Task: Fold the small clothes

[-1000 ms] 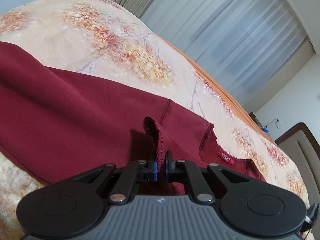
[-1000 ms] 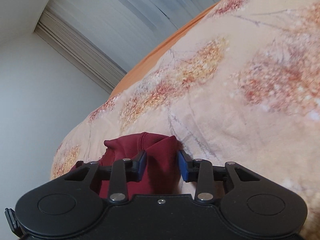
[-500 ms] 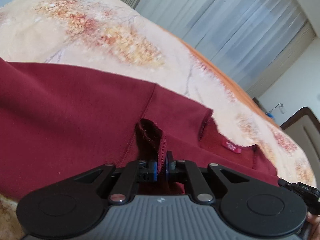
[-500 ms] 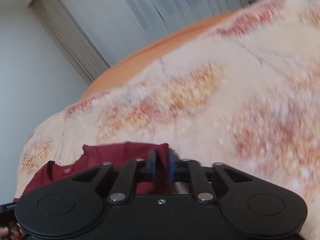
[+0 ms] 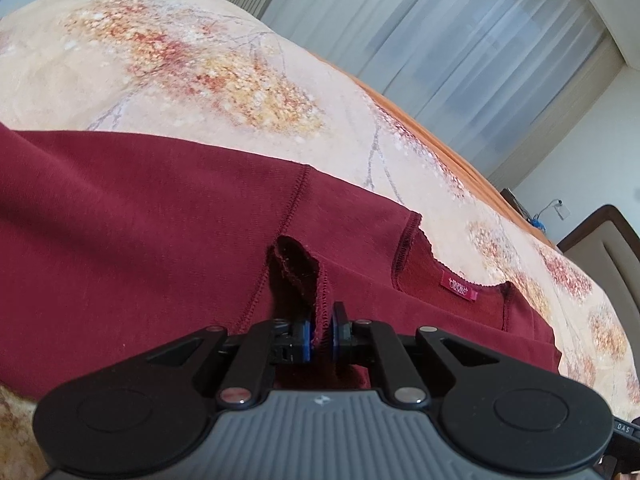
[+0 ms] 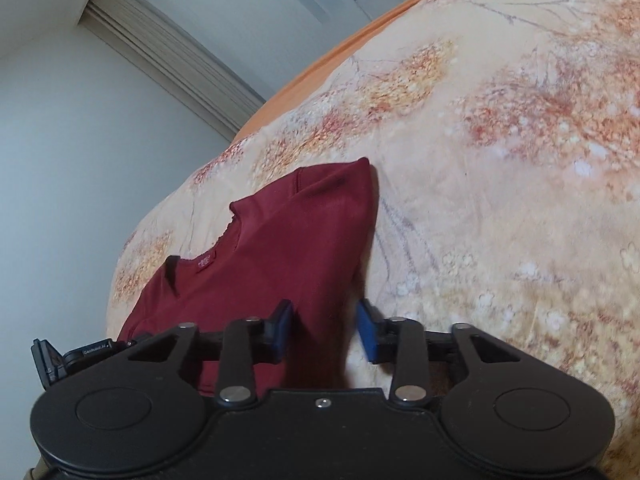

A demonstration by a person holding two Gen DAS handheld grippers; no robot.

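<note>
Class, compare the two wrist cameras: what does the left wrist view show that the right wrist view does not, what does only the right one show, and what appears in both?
Only the left wrist view shows the left tool shut on a pinched edge of the maroon shirt, plus a headboard and a wall socket. Only the right wrist view shows the right tool, open, with its pads clear of the cloth, and the shirt's folded corner. Both show the shirt's red neck label, the floral bedspread, its orange edge and the curtains.
</note>
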